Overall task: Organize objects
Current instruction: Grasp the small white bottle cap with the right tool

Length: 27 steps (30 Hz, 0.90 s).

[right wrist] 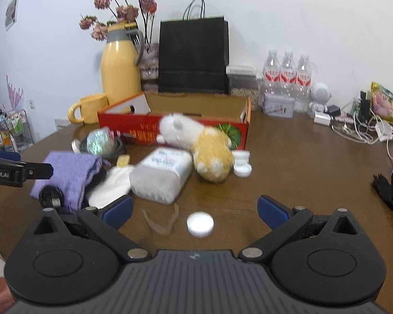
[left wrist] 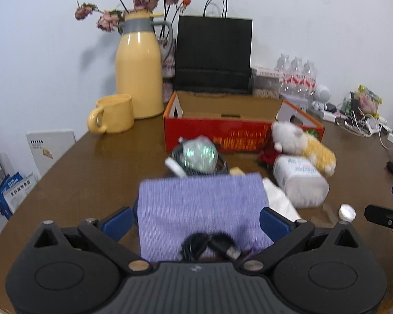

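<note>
The left gripper [left wrist: 197,218] is sitting wide open around the purple cloth [left wrist: 200,206], its blue pads at either side of the fabric but not yet pressing it. A black cable [left wrist: 209,244] is lying at the cloth's near edge, so a squeeze here risks catching the cable along with the cloth, or bunching only a loose fold that slides out on the lift. Dragging the cloth could also be pulling along the white tissue [left wrist: 277,198] lying against its right side.

The right gripper [right wrist: 195,209] is also spread open, holding nothing, hovering over the white cap [right wrist: 200,223] on the table [right wrist: 301,157]. The cap is low and smooth; a closing pinch could be skating it away, or nudging the clear strip [right wrist: 161,222] just beside it.

The red box [left wrist: 217,136], the likely destination, is standing open behind the clutter. The plush toy [left wrist: 304,141] is leaning against its front, and the wipes pack [left wrist: 300,183] is lying near it, so a carried item passing low could be knocking them.
</note>
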Tool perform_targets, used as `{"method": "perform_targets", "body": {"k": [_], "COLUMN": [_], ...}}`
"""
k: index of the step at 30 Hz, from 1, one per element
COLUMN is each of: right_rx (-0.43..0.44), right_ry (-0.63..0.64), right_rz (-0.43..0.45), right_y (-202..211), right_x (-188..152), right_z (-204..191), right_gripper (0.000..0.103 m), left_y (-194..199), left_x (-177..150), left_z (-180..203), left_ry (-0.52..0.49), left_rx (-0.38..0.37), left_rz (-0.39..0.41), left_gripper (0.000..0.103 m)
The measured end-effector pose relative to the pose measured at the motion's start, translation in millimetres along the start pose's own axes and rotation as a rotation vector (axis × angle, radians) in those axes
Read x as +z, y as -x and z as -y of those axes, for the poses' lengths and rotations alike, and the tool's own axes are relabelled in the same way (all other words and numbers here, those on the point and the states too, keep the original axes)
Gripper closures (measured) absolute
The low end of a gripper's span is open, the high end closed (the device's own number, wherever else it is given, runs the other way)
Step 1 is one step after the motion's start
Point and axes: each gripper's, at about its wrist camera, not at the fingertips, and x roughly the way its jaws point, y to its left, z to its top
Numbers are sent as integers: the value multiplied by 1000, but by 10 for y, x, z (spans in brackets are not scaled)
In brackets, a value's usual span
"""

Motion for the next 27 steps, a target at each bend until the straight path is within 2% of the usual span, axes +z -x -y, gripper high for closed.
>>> {"method": "perform_targets", "body": {"k": [5,9,10,11,13,14,17,18,19,27], "right_rx": [-15,-29,-33,-35,-31,-22,1,5,10,9], "right_ry": [12,1,1,2,2,1,2,10,14,36], "right_rz": [-66,-83,-85,-89,-109,-120,-144,-132,-123,-85], "right_y": [-150,-274,-298,-329,-397,-440,-558,-570,-576,-516], "right_x": [-123,-150,-151,-149,-141,-134,-131,-135,-138,-191], "right_z": [5,53,69,86,116,125,121,113,102,36], "right_gripper": [0,0,3,6,22,25,46,56,74,74], "left_y": [-57,-121,-128,-137,-147,-151,-156,-159,-168,-261], "left_x": [-125,-167,-174,-179,-181,-179,-179,-184,-186,-225], "left_z": [21,39,33,25,13,11,20,29,33,94], "left_ry": [-22,-30,-29,-26,-21,-19,-21,-22,-23,-19], "left_rx": [-5,-5,-4,-2,-1,-2,-4,-4,-4,-8], "left_rz": [-23,-44,-46,-49,-52,-51,-50,-51,-54,-58], "left_gripper": [0,0,0,0,0,0,0,0,0,2]}}
